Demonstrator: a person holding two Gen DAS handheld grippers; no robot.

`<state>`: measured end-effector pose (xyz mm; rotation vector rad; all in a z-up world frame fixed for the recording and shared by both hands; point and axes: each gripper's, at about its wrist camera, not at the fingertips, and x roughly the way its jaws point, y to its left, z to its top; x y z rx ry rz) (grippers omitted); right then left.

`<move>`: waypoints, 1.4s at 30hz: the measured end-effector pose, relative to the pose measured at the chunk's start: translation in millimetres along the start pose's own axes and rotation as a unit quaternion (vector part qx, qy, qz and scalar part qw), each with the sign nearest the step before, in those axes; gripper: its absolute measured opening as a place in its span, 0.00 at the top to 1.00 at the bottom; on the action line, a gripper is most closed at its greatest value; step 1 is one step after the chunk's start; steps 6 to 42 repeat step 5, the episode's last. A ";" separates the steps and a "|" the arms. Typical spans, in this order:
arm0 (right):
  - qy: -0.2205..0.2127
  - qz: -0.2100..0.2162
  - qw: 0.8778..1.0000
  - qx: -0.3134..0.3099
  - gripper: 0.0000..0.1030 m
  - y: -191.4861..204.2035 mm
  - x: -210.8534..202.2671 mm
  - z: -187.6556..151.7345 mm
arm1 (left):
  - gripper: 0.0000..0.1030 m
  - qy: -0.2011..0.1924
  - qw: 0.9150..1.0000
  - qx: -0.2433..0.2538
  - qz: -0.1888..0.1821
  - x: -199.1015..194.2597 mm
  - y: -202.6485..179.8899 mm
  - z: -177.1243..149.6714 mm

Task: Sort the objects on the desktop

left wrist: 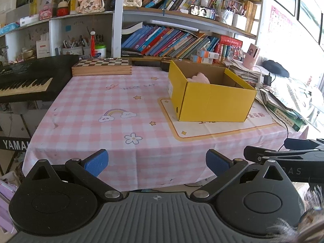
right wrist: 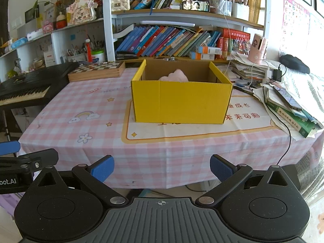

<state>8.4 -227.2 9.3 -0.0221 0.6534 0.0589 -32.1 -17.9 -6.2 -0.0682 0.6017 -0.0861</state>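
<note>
The left gripper (left wrist: 157, 162) hangs short of the table's near edge, its blue-padded fingers (left wrist: 96, 162) spread wide with nothing between them. The right gripper (right wrist: 162, 167) sits level with it, fingers (right wrist: 102, 168) likewise spread apart and empty; its black arm shows at 3 o'clock in the left wrist view.

An open yellow corrugated cardboard box (right wrist: 180, 101) stands upright on a cream paper mat with an orange border (right wrist: 202, 130), which lies on the pink-and-white checked tablecloth (left wrist: 91, 105). From the right gripper the box is at 12 o'clock; from the left gripper it is at about 1 o'clock. Inside it, toward the back, lies a soft pale pink lump (right wrist: 175, 76); only its top clears the wall, so it may be cloth or a plush toy.

At 11 o'clock on the far edge of the cloth rests a wooden chessboard case (left wrist: 101, 66), and at 10 o'clock, beside the table, a black electronic keyboard (left wrist: 24, 81). At 2 o'clock a heap of papers and books (right wrist: 287, 109) spills over the table's right edge, a black cable (right wrist: 288, 141) trailing down from it. Shelves of leaning books (left wrist: 172, 42) fill the wall behind.
</note>
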 end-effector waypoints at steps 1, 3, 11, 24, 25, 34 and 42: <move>0.000 0.000 1.000 0.000 0.01 0.1 0.0 -0.2 | 0.00 -0.001 1.000 0.000 0.000 -0.1 -0.2 0.1; 0.001 0.000 1.000 0.000 0.01 0.3 0.0 -0.2 | 0.00 -0.002 1.000 0.002 0.001 -0.1 -0.5 0.4; 0.001 -0.001 1.000 0.000 0.01 2.6 0.2 -1.6 | 0.00 -0.004 1.000 0.001 0.002 -0.4 -0.6 1.4; 0.001 -0.001 1.000 0.000 0.01 2.6 0.2 -1.6 | 0.00 -0.004 1.000 0.001 0.002 -0.4 -0.6 1.4; 0.001 -0.001 1.000 0.000 0.01 2.6 0.2 -1.6 | 0.00 -0.004 1.000 0.001 0.002 -0.4 -0.6 1.4; 0.001 -0.001 1.000 0.000 0.01 2.6 0.2 -1.6 | 0.00 -0.004 1.000 0.001 0.002 -0.4 -0.6 1.4; 0.001 -0.001 1.000 0.000 0.01 2.6 0.2 -1.6 | 0.00 -0.004 1.000 0.001 0.002 -0.4 -0.6 1.4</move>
